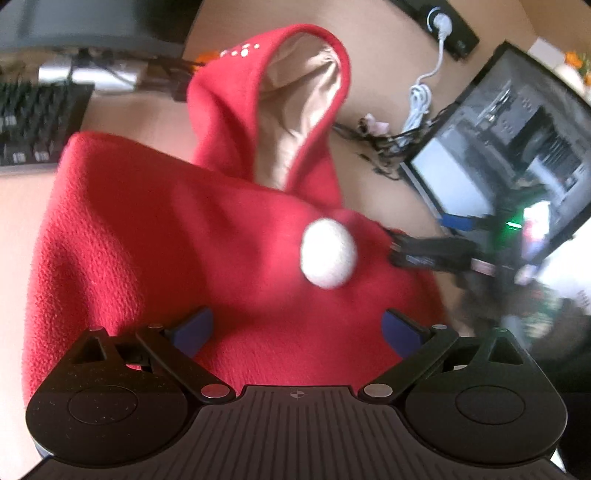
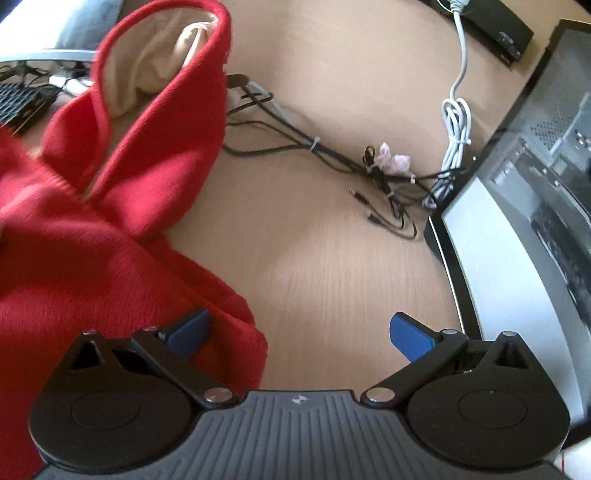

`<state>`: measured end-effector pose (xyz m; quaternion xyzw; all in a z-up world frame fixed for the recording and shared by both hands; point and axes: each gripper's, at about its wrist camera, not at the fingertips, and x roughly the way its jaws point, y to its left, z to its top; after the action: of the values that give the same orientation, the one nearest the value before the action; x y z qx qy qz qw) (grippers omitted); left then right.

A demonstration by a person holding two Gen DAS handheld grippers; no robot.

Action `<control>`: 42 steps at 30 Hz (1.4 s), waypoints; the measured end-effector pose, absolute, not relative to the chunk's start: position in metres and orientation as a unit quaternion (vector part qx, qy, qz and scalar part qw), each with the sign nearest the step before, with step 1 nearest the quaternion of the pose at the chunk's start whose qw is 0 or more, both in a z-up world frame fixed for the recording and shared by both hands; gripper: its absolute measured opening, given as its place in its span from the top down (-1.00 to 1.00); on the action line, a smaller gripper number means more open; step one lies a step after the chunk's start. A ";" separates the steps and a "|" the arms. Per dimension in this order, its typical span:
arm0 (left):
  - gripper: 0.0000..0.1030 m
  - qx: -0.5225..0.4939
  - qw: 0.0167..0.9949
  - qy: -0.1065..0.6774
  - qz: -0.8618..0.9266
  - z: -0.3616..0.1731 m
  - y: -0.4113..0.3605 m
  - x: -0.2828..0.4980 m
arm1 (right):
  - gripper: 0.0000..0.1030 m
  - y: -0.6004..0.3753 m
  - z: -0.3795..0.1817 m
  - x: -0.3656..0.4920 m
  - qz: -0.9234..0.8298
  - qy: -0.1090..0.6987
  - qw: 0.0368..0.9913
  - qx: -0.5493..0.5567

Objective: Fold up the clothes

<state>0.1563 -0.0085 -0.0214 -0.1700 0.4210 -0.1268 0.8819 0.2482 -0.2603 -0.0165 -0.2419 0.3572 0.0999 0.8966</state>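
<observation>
A red fleece hooded garment [image 1: 177, 236] lies on the wooden desk [image 1: 384, 96], its hood [image 1: 280, 110] with beige lining raised at the far end and a white pompom [image 1: 328, 257] on top. My left gripper [image 1: 297, 328] is open, its blue pads spread just above the red fabric. In the right wrist view the same garment [image 2: 92, 258] fills the left side, hood [image 2: 162, 92] at upper left. My right gripper [image 2: 299, 332] is open; its left pad is over the garment's right edge, its right pad over bare desk [image 2: 332, 240].
A black keyboard [image 1: 33, 122] lies at far left. Tangled black cables [image 2: 332, 158], a white cable [image 2: 456, 122] and a black power strip [image 2: 498, 22] lie beyond the garment. A computer case with a glass side [image 2: 517, 221] stands at the right.
</observation>
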 end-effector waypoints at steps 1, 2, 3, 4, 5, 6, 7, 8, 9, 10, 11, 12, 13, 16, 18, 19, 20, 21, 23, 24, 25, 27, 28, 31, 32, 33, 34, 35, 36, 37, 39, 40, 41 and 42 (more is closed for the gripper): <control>-0.95 -0.158 0.885 0.421 -0.122 -0.022 -0.006 0.162 | -1.00 -0.260 -0.017 0.238 0.101 0.359 0.896 -0.240; -0.95 -0.153 0.887 0.419 -0.117 -0.024 -0.002 0.168 | -1.00 -0.256 -0.018 0.225 0.104 0.363 0.895 -0.238; -0.95 -0.153 0.888 0.418 -0.113 -0.025 0.004 0.175 | -1.00 -0.252 -0.019 0.211 0.107 0.366 0.894 -0.236; -0.95 -0.155 0.889 0.417 -0.111 -0.026 0.009 0.181 | -1.00 -0.246 -0.019 0.199 0.112 0.370 0.893 -0.232; -0.97 -0.156 0.889 0.416 -0.111 -0.026 0.014 0.188 | -1.00 -0.240 -0.020 0.188 0.119 0.374 0.891 -0.227; -0.98 -0.157 0.889 0.416 -0.111 -0.026 0.020 0.195 | -1.00 -0.235 -0.020 0.179 0.129 0.378 0.889 -0.222; -1.00 -0.162 0.889 0.415 -0.109 -0.025 0.026 0.199 | -1.00 -0.227 -0.021 0.170 0.146 0.382 0.887 -0.216; -1.00 -0.168 0.889 0.413 -0.105 -0.024 0.033 0.203 | -1.00 -0.219 -0.021 0.160 0.166 0.385 0.883 -0.209; -0.98 -0.173 0.889 0.411 -0.102 -0.022 0.040 0.206 | -1.00 -0.211 -0.021 0.150 0.186 0.389 0.879 -0.202; -0.98 -0.179 0.891 0.406 -0.096 -0.019 0.048 0.205 | -1.00 -0.201 -0.022 0.141 0.211 0.393 0.874 -0.192; -0.98 -0.185 0.893 0.401 -0.090 -0.016 0.055 0.204 | -1.00 -0.191 -0.023 0.132 0.239 0.399 0.867 -0.181; -0.98 -0.190 0.895 0.395 -0.084 -0.013 0.062 0.202 | -1.00 -0.189 -0.019 0.132 0.246 0.395 0.868 -0.173; -0.98 -0.199 0.896 0.388 -0.087 -0.010 0.069 0.199 | -1.00 -0.192 -0.013 0.137 0.242 0.386 0.874 -0.168; -0.98 -0.209 0.901 0.368 -0.099 0.001 0.081 0.183 | -1.00 -0.202 0.006 0.153 0.227 0.360 0.892 -0.152; -0.98 -0.191 0.908 0.361 -0.097 0.009 0.083 0.170 | -1.00 -0.208 0.018 0.164 0.218 0.342 0.903 -0.141; -0.98 -0.181 0.910 0.361 -0.095 0.012 0.084 0.164 | -1.00 -0.211 0.025 0.169 0.213 0.333 0.908 -0.135; -0.98 -0.169 0.912 0.361 -0.093 0.015 0.083 0.156 | -1.00 -0.215 0.031 0.174 0.208 0.324 0.914 -0.130; -0.98 -0.158 0.915 0.361 -0.091 0.017 0.083 0.149 | -1.00 -0.218 0.037 0.179 0.203 0.315 0.919 -0.124; -0.98 -0.136 0.918 0.364 -0.085 0.019 0.080 0.133 | -1.00 -0.224 0.050 0.190 0.193 0.297 0.928 -0.113; -0.98 -0.124 0.919 0.366 -0.081 0.019 0.079 0.125 | -1.00 -0.227 0.056 0.195 0.188 0.288 0.933 -0.108; -0.98 -0.119 0.918 0.370 -0.076 0.016 0.079 0.118 | -1.00 -0.230 0.062 0.200 0.182 0.279 0.937 -0.102; -0.98 -0.112 0.916 0.380 -0.063 0.009 0.079 0.107 | -1.00 -0.234 0.065 0.212 0.169 0.272 0.941 -0.107; -0.98 -0.111 0.914 0.386 -0.052 0.004 0.079 0.103 | -1.00 -0.232 0.056 0.219 0.159 0.283 0.937 -0.127; -0.98 -0.112 0.911 0.397 -0.010 -0.008 0.080 0.095 | -1.00 -0.227 0.028 0.240 0.128 0.312 0.923 -0.187; -0.98 -0.112 0.911 0.396 -0.006 -0.009 0.081 0.091 | -1.00 -0.226 0.019 0.247 0.118 0.322 0.916 -0.206; -0.98 -0.109 0.911 0.398 -0.007 -0.011 0.080 0.091 | -0.98 -0.224 0.009 0.253 0.107 0.331 0.910 -0.226; -0.98 -0.104 0.910 0.400 -0.009 -0.013 0.080 0.092 | -0.96 -0.227 0.010 0.256 0.087 0.326 0.912 -0.233; -0.98 -0.100 0.910 0.403 -0.011 -0.014 0.079 0.093 | -0.96 -0.236 0.022 0.255 0.061 0.307 0.923 -0.225; -0.98 -0.095 0.909 0.406 -0.013 -0.016 0.078 0.094 | -0.96 -0.246 0.040 0.252 0.049 0.290 0.934 -0.204; -0.98 -0.088 0.908 0.409 -0.014 -0.018 0.076 0.097 | -0.98 -0.256 0.062 0.244 0.057 0.273 0.945 -0.170; -0.99 -0.071 0.908 0.413 -0.021 -0.021 0.072 0.102 | -0.99 -0.261 0.089 0.222 0.055 0.218 0.961 -0.164; -0.99 -0.068 0.907 0.413 -0.035 -0.021 0.069 0.106 | -1.00 -0.261 0.101 0.211 0.051 0.188 0.966 -0.170; -0.99 -0.065 0.907 0.413 -0.050 -0.022 0.066 0.110 | -1.00 -0.260 0.103 0.203 0.041 0.165 0.968 -0.186; -0.99 -0.061 0.906 0.413 -0.070 -0.023 0.060 0.117 | -1.00 -0.258 0.099 0.196 0.026 0.146 0.967 -0.208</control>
<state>0.1170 0.0596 -0.0230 -0.0608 0.4126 -0.0702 0.9062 0.1964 -0.2579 0.0989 -0.2085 0.1455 0.0262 0.9668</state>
